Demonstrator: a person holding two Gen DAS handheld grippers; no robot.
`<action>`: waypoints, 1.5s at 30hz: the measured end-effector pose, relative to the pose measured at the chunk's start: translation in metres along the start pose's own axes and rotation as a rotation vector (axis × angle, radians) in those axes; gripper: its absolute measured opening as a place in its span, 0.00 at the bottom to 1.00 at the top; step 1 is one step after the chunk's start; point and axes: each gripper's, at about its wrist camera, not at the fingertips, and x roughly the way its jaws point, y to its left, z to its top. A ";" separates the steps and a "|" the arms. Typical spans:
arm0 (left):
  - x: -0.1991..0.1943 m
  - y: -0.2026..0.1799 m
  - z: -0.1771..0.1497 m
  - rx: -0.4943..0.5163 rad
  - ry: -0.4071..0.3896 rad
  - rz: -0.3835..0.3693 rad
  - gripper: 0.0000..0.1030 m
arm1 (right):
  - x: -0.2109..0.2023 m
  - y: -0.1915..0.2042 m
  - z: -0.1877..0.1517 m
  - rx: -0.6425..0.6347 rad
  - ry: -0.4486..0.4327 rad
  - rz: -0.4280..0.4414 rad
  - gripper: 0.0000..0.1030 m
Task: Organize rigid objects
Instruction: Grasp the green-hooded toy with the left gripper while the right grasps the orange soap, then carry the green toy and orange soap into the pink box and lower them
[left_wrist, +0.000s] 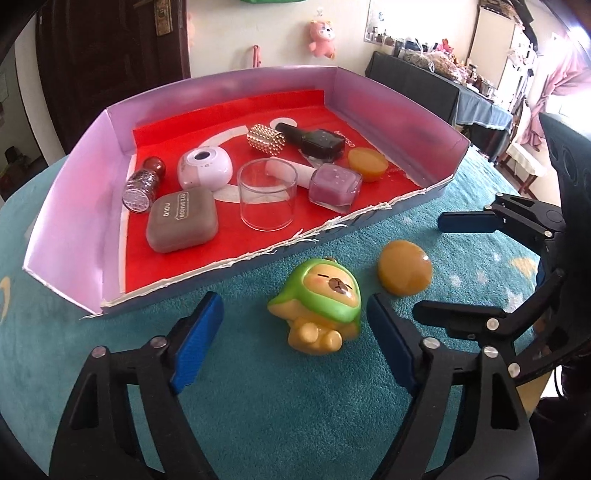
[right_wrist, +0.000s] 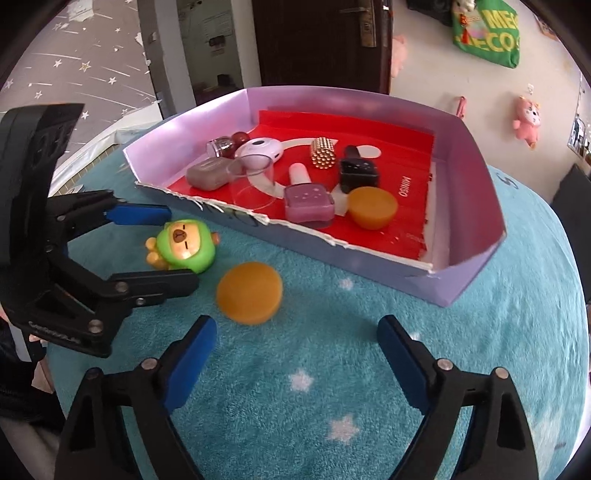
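1. Blue rubber pads line both tools. The left gripper (left_wrist: 291, 341) stands open over the teal towel, its pads either side of the green-hooded figurine (left_wrist: 317, 304) but clear of it, gripping nothing.

2. The right gripper (right_wrist: 297, 360) is also open and empty, with the orange disc (right_wrist: 249, 293) just beyond its pads at 11 o'clock in the right wrist view.

3. Both loose pieces lie on the teal star-print towel (right_wrist: 332, 387) in front of the box's torn near edge; in the left wrist view the disc sits at 2 o'clock from the figurine, apart from it.

4. The figurine looks like glossy hard plastic, probably light and a little slippery; its rounded hood, taken across the widest part, seems the surest hold. The disc looks smooth and low, best pinched across its rim.

5. The lilac-walled box (left_wrist: 66, 206) already holds a clear cup (left_wrist: 266, 194), a purple bottle (left_wrist: 334, 184), a black bottle (left_wrist: 319, 144), a second orange disc (left_wrist: 367, 164) and a grey case (left_wrist: 181, 223).

6. Readable writing: "EYE SHADOW" and what looks like "OIOU" on the grey case; "MINISO" on the red liner (right_wrist: 406, 236). A green bag (right_wrist: 487, 31) on the far wall shows partial letters only.
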 end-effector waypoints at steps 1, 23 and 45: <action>0.001 0.000 0.000 0.002 0.001 -0.002 0.74 | 0.000 0.001 0.000 -0.004 -0.001 0.006 0.87; 0.006 -0.004 0.007 0.038 -0.007 -0.060 0.43 | 0.009 0.009 0.012 -0.048 -0.017 0.085 0.49; -0.030 -0.010 -0.015 0.012 -0.074 -0.058 0.43 | -0.027 0.027 -0.010 0.007 -0.069 0.081 0.39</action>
